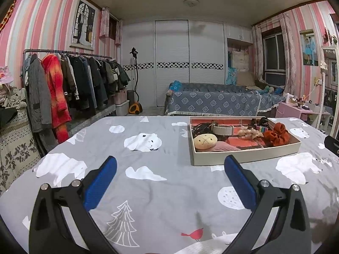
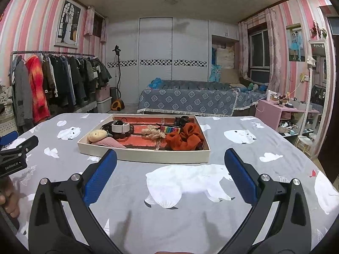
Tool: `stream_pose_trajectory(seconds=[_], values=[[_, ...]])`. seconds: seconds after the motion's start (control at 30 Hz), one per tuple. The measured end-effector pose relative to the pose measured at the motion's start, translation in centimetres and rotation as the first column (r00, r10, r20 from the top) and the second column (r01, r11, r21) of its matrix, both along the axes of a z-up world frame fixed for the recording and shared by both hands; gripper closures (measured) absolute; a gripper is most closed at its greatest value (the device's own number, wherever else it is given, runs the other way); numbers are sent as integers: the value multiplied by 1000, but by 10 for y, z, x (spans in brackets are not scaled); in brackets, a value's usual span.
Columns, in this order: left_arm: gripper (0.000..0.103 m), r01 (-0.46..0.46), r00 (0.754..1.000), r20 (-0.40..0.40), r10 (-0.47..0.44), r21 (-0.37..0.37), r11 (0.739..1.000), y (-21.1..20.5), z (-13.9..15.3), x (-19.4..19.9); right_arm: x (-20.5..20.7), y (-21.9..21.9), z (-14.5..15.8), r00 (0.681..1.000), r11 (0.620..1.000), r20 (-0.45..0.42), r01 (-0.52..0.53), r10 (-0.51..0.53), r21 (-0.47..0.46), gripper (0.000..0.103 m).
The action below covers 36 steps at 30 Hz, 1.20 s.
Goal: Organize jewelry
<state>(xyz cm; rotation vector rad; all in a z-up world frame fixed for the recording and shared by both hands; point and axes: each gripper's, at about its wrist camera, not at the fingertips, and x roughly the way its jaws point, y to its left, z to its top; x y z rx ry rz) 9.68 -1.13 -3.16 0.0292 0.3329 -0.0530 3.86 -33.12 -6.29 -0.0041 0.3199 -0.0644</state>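
Orange scrunchie [image 2: 184, 136] in the tray's [image 2: 144, 155] near right corner on the bed looks soft and light, so pinch a fold, both left gripper [image 1: 170, 188] and right gripper [image 2: 170, 187] jaws wide open, empty

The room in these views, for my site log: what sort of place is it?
Very likely a home bedroom: a bed under a floral cover, a rack of hanging clothes, white sliding wardrobe doors.

Bed [image 2: 190, 211] (bear-print sheet) bears tray [image 2: 148, 155].
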Motion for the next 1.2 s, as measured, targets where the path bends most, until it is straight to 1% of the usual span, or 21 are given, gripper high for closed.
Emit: stream_pose_trajectory(seconds=[0.5,0.7,1.2], values=[[4,2,1000,0,-2,-6,1000,0,0,0,4,-1,-6,999,1000,-26,19,-19,0,4],[4,3,1000,0,-3,-3,1000,0,0,0,3,-2,-6,1000,1000,-15,22,-22,2,4],[4,3,1000,0,-3,-3,1000,0,-1,1,3,-4,-7,999,1000,-26,22,-22,13,4]])
